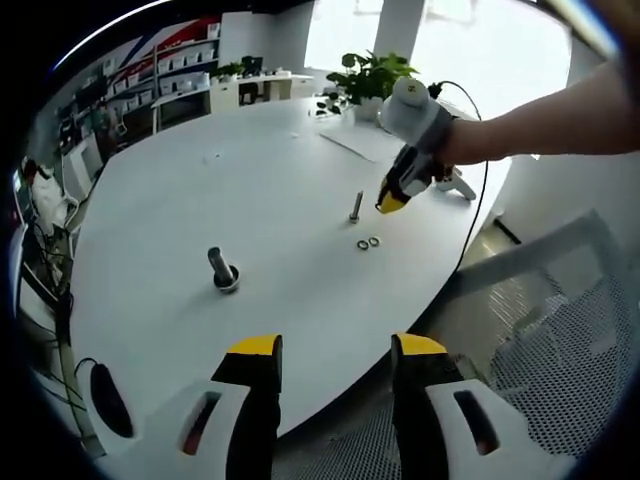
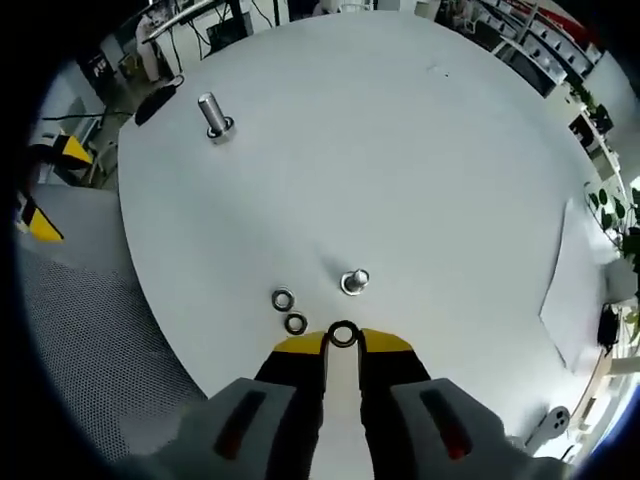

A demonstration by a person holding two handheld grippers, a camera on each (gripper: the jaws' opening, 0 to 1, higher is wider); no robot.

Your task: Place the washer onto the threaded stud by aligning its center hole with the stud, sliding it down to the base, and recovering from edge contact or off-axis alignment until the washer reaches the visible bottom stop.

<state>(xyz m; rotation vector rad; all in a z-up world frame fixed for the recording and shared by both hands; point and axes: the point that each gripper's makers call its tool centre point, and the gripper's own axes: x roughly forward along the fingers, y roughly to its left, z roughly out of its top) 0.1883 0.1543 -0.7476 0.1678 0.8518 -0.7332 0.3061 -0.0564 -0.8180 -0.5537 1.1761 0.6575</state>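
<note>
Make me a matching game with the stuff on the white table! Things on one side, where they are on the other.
Things:
1. held washer
2. two loose washers
3. small stud
4. big stud
5. left gripper

Places or states:
A. lying flat side by side on the table
B. pinched between the right gripper's yellow tips
C. standing alone, far across the table from the washers
D. open, holding nothing
E. standing just beyond the held washer

Pairs: 1-B, 2-A, 3-E, 4-C, 5-D
</note>
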